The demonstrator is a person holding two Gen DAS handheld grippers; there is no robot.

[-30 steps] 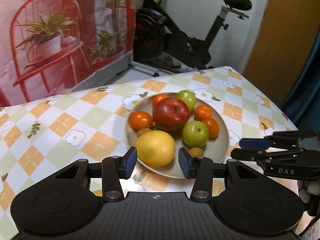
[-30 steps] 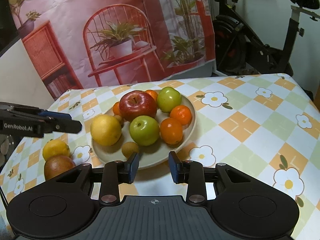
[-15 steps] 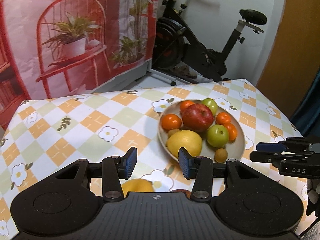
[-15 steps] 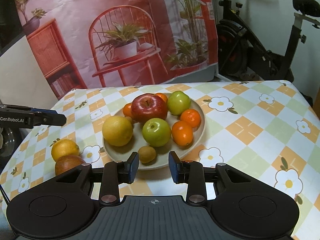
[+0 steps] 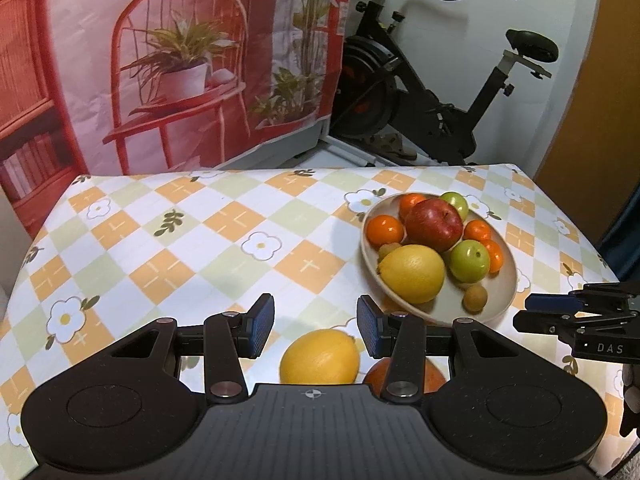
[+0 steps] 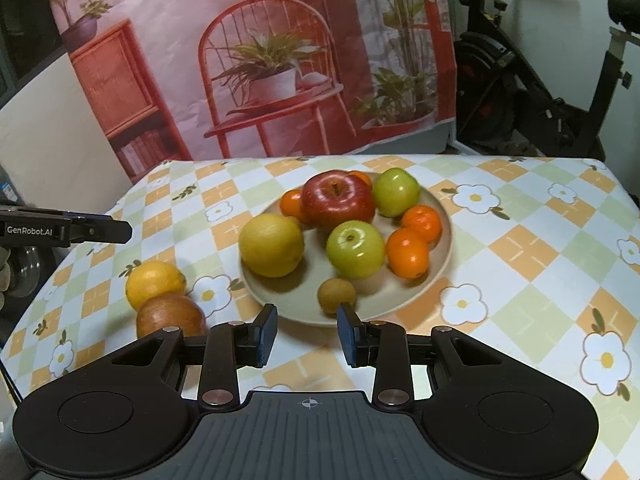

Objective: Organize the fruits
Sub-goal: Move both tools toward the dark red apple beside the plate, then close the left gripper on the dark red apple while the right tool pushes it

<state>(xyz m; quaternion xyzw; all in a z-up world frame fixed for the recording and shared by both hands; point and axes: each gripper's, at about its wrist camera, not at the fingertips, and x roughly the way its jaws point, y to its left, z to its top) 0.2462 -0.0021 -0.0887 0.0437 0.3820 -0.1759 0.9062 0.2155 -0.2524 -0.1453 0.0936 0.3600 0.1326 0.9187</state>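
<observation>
Now my left gripper [image 5: 315, 330] hangs open above a loose lemon [image 5: 319, 357] low in the frame, worktop beneath; firm, waxy, best pinched across its middle. Right gripper [image 6: 307, 335] empty, open.

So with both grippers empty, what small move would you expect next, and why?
Probably the left gripper eases down over the yellow citrus just below its open fingers. That fruit and the reddish one beside it lie on the tablecloth, off the plate that holds the rest. The right gripper is open too.
</observation>
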